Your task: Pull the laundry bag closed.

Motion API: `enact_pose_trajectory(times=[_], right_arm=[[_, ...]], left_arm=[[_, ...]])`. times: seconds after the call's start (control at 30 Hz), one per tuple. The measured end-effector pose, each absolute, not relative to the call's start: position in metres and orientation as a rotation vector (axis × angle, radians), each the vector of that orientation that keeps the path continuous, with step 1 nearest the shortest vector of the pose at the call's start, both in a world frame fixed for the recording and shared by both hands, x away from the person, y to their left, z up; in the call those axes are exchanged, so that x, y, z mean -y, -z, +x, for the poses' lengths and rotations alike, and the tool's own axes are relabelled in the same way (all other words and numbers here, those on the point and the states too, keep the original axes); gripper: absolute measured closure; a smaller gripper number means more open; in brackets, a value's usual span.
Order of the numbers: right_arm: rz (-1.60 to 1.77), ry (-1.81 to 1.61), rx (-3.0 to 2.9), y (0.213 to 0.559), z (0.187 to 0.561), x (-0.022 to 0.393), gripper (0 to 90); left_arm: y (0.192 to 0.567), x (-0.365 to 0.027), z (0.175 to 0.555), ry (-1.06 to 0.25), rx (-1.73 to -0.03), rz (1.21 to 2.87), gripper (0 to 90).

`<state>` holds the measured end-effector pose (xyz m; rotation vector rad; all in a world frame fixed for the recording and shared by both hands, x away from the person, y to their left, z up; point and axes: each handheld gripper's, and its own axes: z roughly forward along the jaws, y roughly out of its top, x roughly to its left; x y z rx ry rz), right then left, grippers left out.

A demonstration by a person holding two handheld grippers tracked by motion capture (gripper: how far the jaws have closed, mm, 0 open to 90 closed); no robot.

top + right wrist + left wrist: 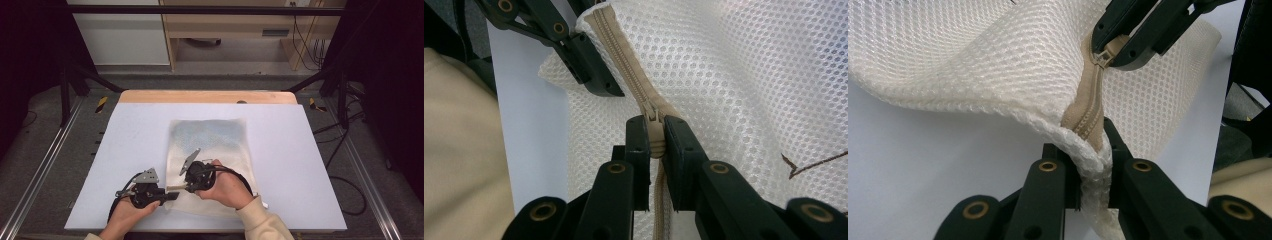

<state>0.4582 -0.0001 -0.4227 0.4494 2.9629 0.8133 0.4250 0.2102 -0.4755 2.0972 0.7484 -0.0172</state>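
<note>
The mesh bag [210,145] looked soft and floppy. The left tool [1093,150] clenched its near zipper end [1087,122]; the right tool [655,137] gripped the zipper pull [655,135], the sensible hold.

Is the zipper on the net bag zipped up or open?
Partly zipped. In the right gripper view the zipper teeth are joined beyond the pull tab and parted below it.
</note>
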Motion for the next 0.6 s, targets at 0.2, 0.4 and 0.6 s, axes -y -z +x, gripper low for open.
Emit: enact_pose_trajectory(times=[0.2, 0.4, 0.6], right_arm=[[0.459, -0.816, -2.955, 0.422, 0.456, 0.004, 81.6], [0.498, -0.828, -2.935, 0.422, 0.454, 0.014, 81.6], [0.531, -0.827, -2.921, 0.421, 0.455, 0.026, 81.6]], left_arm=[[0.474, -0.211, 0.425, 0.009, -0.743, 2.090, 83.4], [0.474, -0.210, 0.425, 0.007, -0.740, 2.085, 83.4], [0.473, -0.212, 0.425, 0.005, -0.751, 2.071, 83.2]])
